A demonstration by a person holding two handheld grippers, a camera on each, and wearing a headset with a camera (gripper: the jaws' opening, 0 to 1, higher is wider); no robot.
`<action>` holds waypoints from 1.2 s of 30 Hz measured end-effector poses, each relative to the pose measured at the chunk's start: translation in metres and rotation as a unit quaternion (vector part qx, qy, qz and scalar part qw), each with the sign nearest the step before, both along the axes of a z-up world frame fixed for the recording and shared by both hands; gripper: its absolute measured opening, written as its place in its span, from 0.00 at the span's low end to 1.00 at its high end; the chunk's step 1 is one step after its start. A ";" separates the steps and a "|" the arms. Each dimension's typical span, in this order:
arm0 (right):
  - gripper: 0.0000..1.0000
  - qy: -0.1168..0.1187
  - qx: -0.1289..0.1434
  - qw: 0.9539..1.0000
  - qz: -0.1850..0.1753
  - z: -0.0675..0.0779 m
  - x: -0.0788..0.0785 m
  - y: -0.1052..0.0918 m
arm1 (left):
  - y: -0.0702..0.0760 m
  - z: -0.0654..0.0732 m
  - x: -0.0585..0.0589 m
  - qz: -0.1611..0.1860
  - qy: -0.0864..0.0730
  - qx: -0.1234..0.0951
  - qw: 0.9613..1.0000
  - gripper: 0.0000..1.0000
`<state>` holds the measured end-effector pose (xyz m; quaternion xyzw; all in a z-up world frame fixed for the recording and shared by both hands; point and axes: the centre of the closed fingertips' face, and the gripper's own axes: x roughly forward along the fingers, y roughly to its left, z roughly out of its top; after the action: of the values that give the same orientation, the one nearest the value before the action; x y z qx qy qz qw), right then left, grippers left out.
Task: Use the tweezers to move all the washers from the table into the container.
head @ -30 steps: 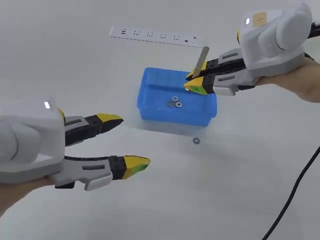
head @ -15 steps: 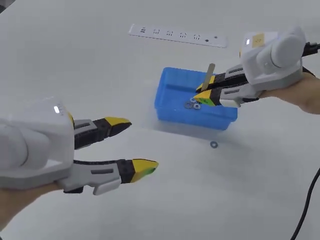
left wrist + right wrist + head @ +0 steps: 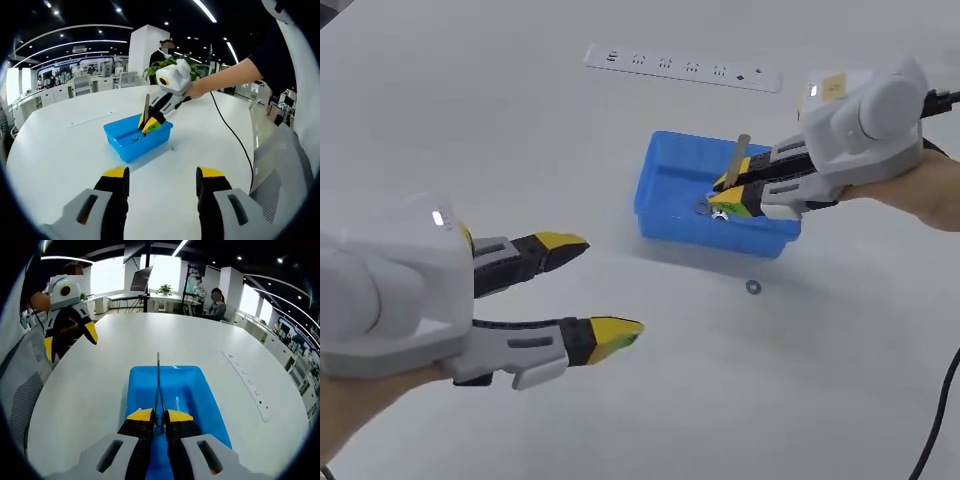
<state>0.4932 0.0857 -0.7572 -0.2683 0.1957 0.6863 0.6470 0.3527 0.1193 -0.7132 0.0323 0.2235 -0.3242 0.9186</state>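
A blue container [image 3: 672,168] stands mid-table with a few washers [image 3: 703,208] lying inside. One more washer [image 3: 753,287] lies on the white table just in front of it. My right gripper [image 3: 725,197] hangs over the container's right half, shut on grey tweezers [image 3: 741,152] that slant up and away from its fingertips. In the right gripper view the tweezers [image 3: 158,382] run forward over the container [image 3: 192,387]. My left gripper [image 3: 595,288] is open and holds nothing, low at the near left, well apart from the container [image 3: 125,144]. The loose washer [image 3: 173,148] also lies in the left gripper view.
A white power strip [image 3: 685,68] lies on the table beyond the container. A black cable [image 3: 935,420] trails at the right edge. People stand and sit at desks far behind the table in both gripper views.
My right gripper has come down and in over the container's middle with the tweezers. The head camera has shifted. My left gripper stays open in about the same place.
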 end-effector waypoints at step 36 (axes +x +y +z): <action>0.08 -0.008 -0.002 1.000 0.016 0.014 -0.006 -0.007 | -0.060 0.049 0.141 -0.104 -0.057 -0.089 0.989 0.42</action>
<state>0.4872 0.0787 -0.7431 -0.2783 0.1875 0.6939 0.6371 0.4935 0.0590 -0.6638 -0.0077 0.1365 -0.4342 0.8904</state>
